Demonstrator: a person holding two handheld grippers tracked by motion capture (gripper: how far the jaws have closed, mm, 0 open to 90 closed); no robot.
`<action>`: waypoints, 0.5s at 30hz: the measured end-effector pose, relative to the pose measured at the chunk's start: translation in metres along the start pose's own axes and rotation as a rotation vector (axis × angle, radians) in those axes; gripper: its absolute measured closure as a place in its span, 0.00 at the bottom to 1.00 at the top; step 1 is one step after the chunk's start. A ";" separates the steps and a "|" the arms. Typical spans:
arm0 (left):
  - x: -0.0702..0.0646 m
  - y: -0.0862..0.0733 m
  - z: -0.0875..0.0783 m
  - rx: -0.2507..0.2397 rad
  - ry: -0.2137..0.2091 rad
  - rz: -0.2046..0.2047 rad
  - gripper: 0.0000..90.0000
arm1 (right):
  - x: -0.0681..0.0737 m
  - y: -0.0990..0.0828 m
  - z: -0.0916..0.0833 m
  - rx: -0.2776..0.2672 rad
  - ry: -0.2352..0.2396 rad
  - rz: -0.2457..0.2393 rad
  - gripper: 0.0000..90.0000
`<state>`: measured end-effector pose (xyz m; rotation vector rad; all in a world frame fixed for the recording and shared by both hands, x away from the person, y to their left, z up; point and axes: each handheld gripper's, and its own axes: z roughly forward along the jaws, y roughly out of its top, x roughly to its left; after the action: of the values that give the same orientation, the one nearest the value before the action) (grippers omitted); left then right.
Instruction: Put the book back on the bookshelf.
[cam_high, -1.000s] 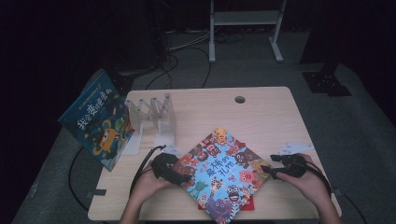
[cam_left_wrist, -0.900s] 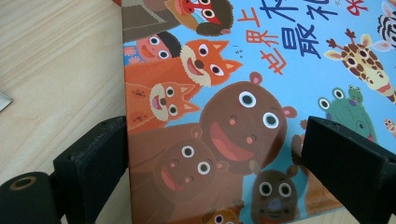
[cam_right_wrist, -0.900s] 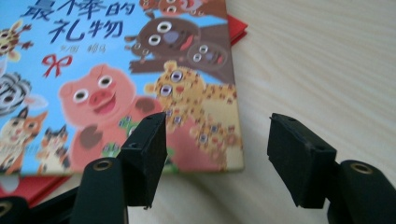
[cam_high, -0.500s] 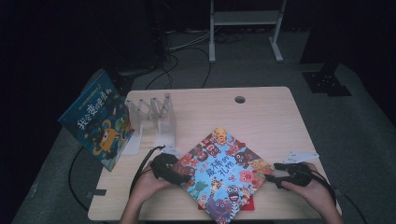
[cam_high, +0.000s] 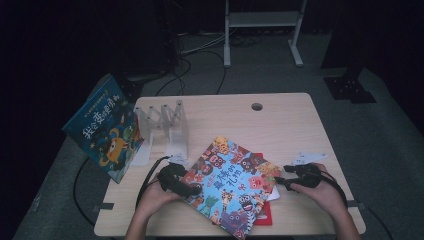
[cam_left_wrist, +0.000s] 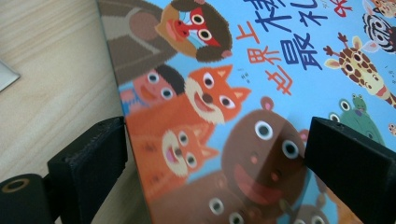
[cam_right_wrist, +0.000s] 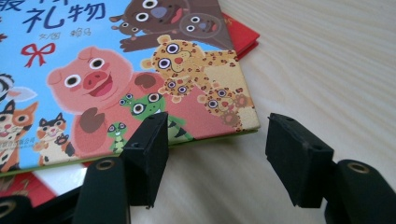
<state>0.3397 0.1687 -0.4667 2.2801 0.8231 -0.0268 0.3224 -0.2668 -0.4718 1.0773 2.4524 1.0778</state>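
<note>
Your left gripper (cam_high: 192, 190) straddles the picture book's (cam_high: 227, 185) left edge, jaws wide, pressing nothing. Your right gripper (cam_right_wrist: 212, 156) sits at its right corner, jaws just closing yet gripping nothing. The book lies skewed on a red book (cam_right_wrist: 240, 35); bare table (cam_high: 280, 125) lies beyond.

Picture book (cam_high: 227, 187): sky-blue cover patterned with cartoon animals. Book beneath (cam_right_wrist: 240, 32): red. Table (cam_high: 280, 125): pale wood grain. Standing book (cam_high: 102, 127): dark blue.
</note>
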 end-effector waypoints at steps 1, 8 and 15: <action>0.001 0.000 0.000 0.001 -0.002 0.001 0.05 | -0.001 0.002 0.002 -0.001 -0.001 -0.006 0.43; 0.004 -0.002 0.001 0.014 -0.023 -0.019 0.03 | -0.007 0.016 0.016 -0.002 0.009 -0.005 0.43; 0.005 -0.003 0.000 0.001 -0.026 -0.024 0.03 | 0.002 0.017 0.011 -0.018 0.032 -0.043 0.41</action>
<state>0.3415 0.1730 -0.4703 2.2667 0.8366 -0.0679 0.3358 -0.2514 -0.4669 1.0046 2.4741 1.1100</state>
